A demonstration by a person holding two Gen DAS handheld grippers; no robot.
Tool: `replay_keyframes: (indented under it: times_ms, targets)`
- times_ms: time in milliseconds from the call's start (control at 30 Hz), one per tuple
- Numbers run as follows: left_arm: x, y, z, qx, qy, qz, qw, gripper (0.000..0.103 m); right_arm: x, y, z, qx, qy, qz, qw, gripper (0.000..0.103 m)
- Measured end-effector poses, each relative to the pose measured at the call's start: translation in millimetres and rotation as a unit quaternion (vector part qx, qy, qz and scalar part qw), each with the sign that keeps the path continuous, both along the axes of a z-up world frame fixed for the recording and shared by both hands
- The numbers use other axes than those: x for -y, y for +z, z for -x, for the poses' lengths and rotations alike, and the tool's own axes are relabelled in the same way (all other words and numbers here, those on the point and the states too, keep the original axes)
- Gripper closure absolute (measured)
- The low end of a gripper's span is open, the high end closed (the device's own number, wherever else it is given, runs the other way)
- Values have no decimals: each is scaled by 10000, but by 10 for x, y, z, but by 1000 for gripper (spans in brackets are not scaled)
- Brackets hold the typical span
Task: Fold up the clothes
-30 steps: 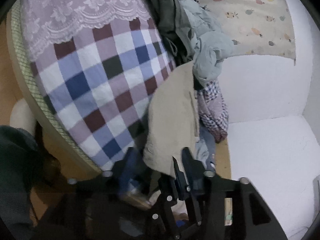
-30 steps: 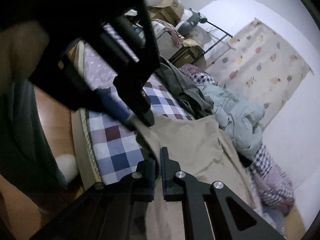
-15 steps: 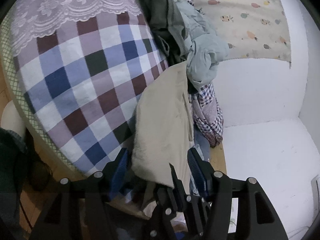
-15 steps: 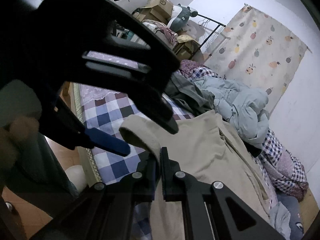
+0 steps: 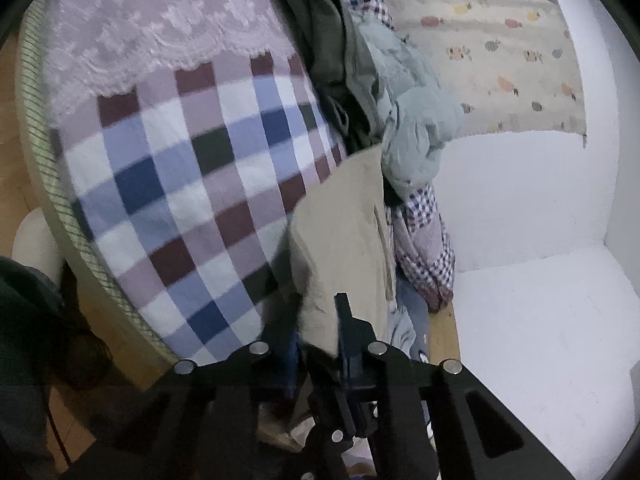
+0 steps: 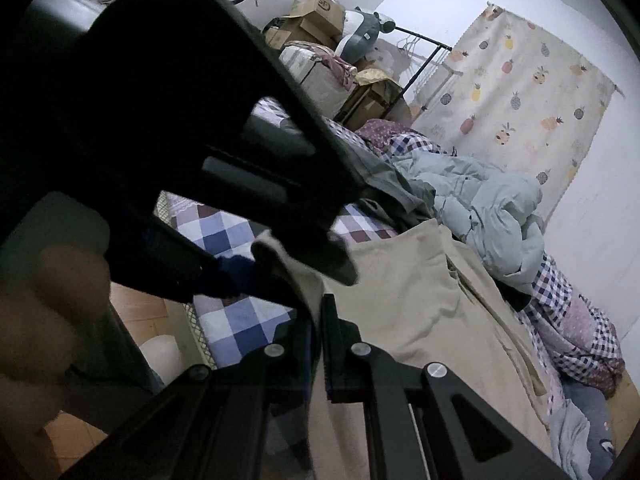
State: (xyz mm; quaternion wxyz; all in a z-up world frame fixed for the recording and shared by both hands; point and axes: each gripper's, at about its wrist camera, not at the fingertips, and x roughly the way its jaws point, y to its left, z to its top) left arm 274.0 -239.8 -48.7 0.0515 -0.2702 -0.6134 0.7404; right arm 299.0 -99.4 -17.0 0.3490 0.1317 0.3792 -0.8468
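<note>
A beige garment (image 5: 344, 224) lies along the right side of the checked bed cover (image 5: 192, 184), its near end lifted off the bed. My left gripper (image 5: 316, 332) is shut on its near edge. In the right wrist view the beige garment (image 6: 404, 292) spreads ahead, and my right gripper (image 6: 318, 316) is shut on its edge close beside the left gripper (image 6: 256, 272), which fills the upper left of that view with its blue-tipped fingers (image 6: 236, 272) pinching the cloth.
A heap of clothes runs along the bed's far side: a pale blue padded jacket (image 6: 488, 208), a dark green garment (image 5: 320, 40), plaid cloth (image 5: 424, 248). White wall with pineapple-print curtain (image 6: 520, 92) beyond. Boxes and a rack (image 6: 344, 64) stand behind the bed. Wooden floor (image 6: 136, 304) at left.
The left gripper's fingers closed from wide apart onto the beige garment's near edge. The left gripper has come nearer the right one, and the cloth between them is raised.
</note>
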Motion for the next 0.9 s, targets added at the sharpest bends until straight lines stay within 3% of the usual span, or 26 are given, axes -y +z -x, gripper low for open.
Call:
replay_keyframes:
  times_ms: [167,267,333,367,633,900]
  targets:
    - [13,102,-16,15,2,311,9995,100,-19,-10,-24,-24,14,-32,10000,97]
    - [9,210,-6,-12,-78,501,9987,100,-33,-27,-34,-113,-2,-71,9999,81]
    - [18,290,-11,-71,-124,560,9983,100,-45,-47,-61,-258,-35,-100,9996,63]
    - [22,335,-13,-107,-147,595,9981,100,-51,-56,-75,-341,-59,-114,9993,61]
    - [-34,640,-16,-290,-417,910,9946,101,-161,-98,-113,-932,-341,-282,9947,53]
    - [-45,805,-31,-349,-409,681,9962,101,-543,-193,73,-1158,-867,-638,9874,53]
